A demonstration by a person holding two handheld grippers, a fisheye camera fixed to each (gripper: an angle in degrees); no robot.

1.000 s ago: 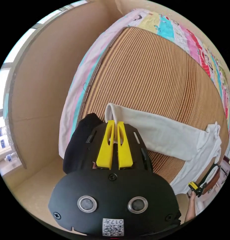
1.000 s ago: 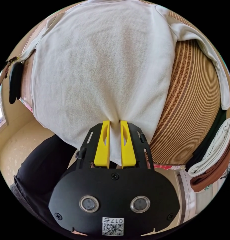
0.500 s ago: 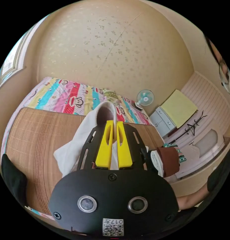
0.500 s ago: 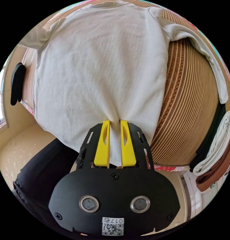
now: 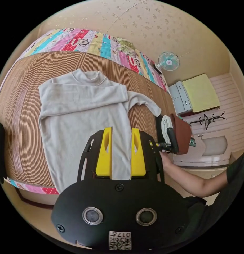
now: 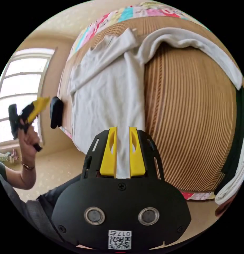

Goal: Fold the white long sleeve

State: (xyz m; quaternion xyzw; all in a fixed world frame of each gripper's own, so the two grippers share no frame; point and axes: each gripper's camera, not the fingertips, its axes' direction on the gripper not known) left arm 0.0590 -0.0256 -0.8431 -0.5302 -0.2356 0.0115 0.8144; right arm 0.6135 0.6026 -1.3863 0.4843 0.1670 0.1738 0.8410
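The white long sleeve [image 5: 79, 113] lies flat on the bamboo mat [image 5: 21, 105], neck towards the patterned sheet. One sleeve [image 5: 82, 96] is folded across the chest and the other sleeve [image 5: 144, 101] trails out to the side. My left gripper [image 5: 122, 131] hovers above the shirt, open wide with nothing between its jaws; it also shows raised in a hand [image 6: 42, 101]. My right gripper [image 6: 123, 129] points at the shirt's [image 6: 108, 100] lower edge, jaws a narrow gap apart, with no cloth bunched at them. It appears beside the bed in a hand [image 5: 164, 145].
A stack of folded clothes [image 5: 177, 129] sits at the mat's corner, and the stack [image 6: 233, 169] lies right of the shirt. A black garment [image 6: 56, 112] hangs at the far mat edge. Beyond the bed stand a fan [image 5: 168, 60] and a cabinet [image 5: 198, 92].
The left gripper laid the sleeve across the chest, let go of the cuff and rose away open. The right gripper has drawn back from the hem, which no longer puckers at its jaws.
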